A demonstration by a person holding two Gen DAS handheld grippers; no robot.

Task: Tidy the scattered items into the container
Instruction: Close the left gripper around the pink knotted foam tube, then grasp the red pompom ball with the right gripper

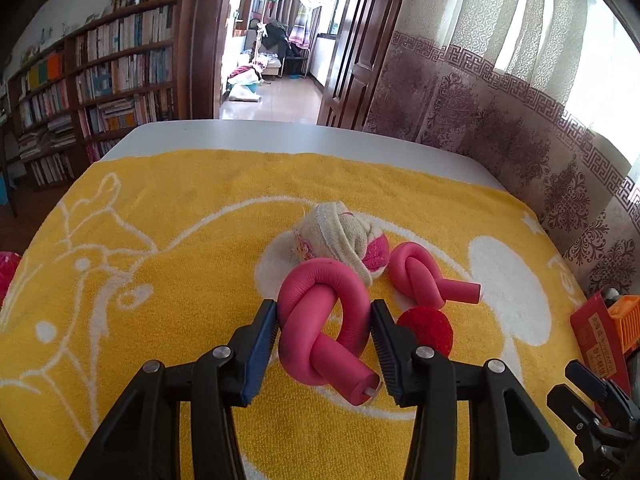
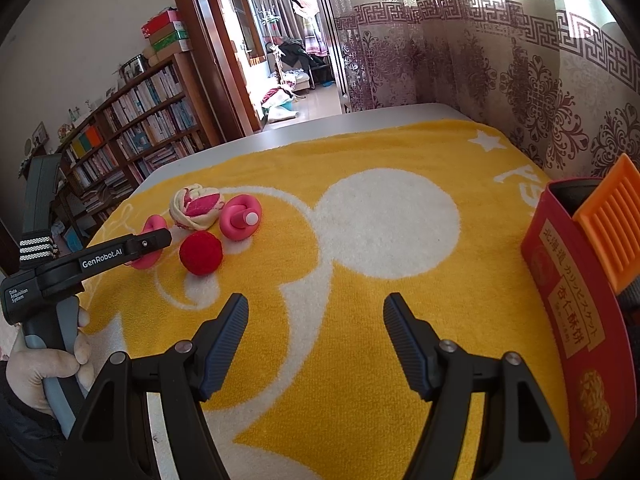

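My left gripper [image 1: 324, 308] is shut on a pink knotted foam tube [image 1: 316, 280], its pads pressing both sides of the knot just above the yellow towel [image 1: 180, 220]. Right behind it lie a second pink knot [image 1: 416, 272], a red fuzzy ball [image 1: 428, 328] and a rolled cream-and-pink sock [image 1: 336, 236]. The right wrist view shows the same cluster at the far left: the ball [image 2: 200, 254], the sock [image 2: 196, 206] and the free knot [image 2: 240, 220]. My right gripper [image 2: 316, 320] stands open over bare towel with nothing between its fingers. A red box [image 2: 580, 320] stands at the right.
An orange ribbed piece [image 2: 612, 216] sticks up out of the red box. A gloved hand [image 2: 40, 368] holds the left gripper's handle. The grey table [image 1: 280, 136] shows beyond the towel. A patterned curtain [image 1: 520, 140] hangs close on the right, and a bookshelf [image 1: 100, 80] stands behind at the left.
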